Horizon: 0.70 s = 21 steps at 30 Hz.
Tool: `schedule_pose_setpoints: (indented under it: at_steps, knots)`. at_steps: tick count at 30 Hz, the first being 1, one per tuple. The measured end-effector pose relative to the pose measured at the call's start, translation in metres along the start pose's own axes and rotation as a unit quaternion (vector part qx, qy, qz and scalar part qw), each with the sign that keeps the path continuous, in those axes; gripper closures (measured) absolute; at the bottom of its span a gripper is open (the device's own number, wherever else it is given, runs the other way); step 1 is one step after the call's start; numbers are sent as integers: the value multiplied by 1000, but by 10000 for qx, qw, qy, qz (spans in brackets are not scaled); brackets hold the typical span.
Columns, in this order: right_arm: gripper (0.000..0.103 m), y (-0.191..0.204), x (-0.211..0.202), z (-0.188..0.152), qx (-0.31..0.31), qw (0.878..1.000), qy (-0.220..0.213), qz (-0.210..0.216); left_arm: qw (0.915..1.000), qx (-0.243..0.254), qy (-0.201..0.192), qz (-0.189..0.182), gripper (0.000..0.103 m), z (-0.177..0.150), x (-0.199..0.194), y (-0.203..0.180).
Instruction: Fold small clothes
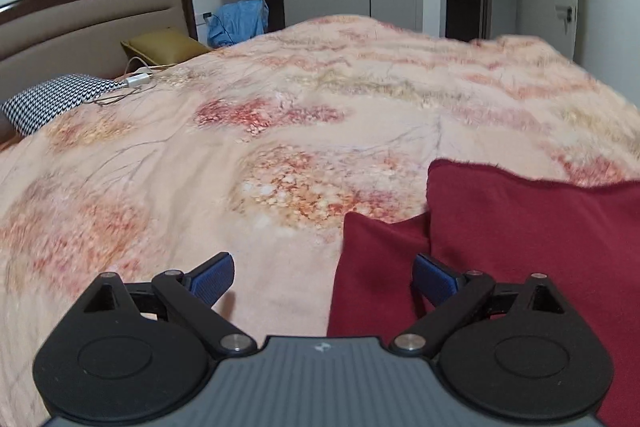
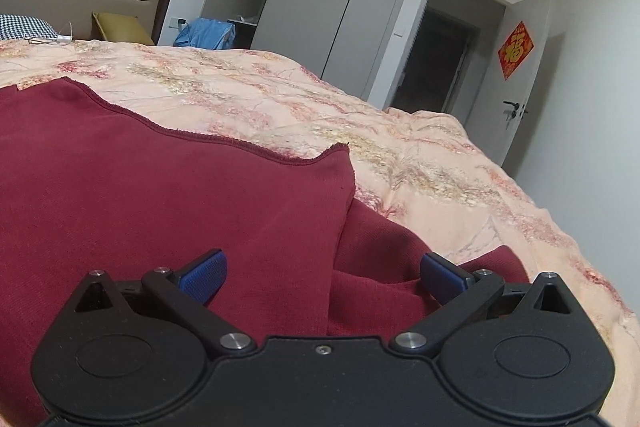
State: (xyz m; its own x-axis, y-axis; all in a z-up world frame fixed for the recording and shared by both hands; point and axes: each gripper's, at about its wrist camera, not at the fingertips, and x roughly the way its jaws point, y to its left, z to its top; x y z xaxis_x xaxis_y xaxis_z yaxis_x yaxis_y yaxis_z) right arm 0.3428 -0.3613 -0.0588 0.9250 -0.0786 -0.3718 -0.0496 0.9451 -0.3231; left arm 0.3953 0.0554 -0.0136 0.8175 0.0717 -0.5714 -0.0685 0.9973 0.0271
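A dark red garment (image 1: 520, 239) lies on the bed with an upper layer folded over a lower one. In the left wrist view it fills the lower right. My left gripper (image 1: 322, 277) is open and empty, low over the garment's left edge, its right finger above the red cloth. In the right wrist view the garment (image 2: 160, 187) fills the left and middle, with a frayed far hem. My right gripper (image 2: 322, 275) is open and empty, hovering over the garment's right side where the fold edge drops to the lower layer.
The bed carries a peach floral quilt (image 1: 280, 115). A houndstooth pillow (image 1: 52, 99), a yellow pillow (image 1: 164, 45) and a white charger with cable (image 1: 138, 79) lie by the headboard (image 1: 80, 19). Grey wardrobes (image 2: 340, 11) and a door (image 2: 524, 67) stand beyond.
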Motion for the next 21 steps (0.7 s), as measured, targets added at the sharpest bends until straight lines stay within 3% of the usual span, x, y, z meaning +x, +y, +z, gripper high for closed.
schedule_pose_setpoints:
  at_steps: [4,8,13,16,19,21]
  knots:
    - [1,6,-15,-1,-82,9993,-164,-328,9979,-186,-461,-412,0,-14,-42,1]
    - [1,6,-34,-11,122,9985,-173,-504,9961,104,-611,-627,0,-40,-76,-14]
    - [1,-3,-46,-32,836,9950,-82,-541,9988,403,-185,-211,0,-77,-86,-38]
    - [1,-3,-47,-41,986,9933,-223,-554,9997,-223,31,-23,0,-94,-85,-36]
    - [1,2,-48,-40,863,9938,-254,-657,9910,-1337,95,-53,0,-109,-90,-22]
    - [1,6,-49,-41,798,9936,-318,-735,9865,-1637,75,21,0,-115,-96,-17]
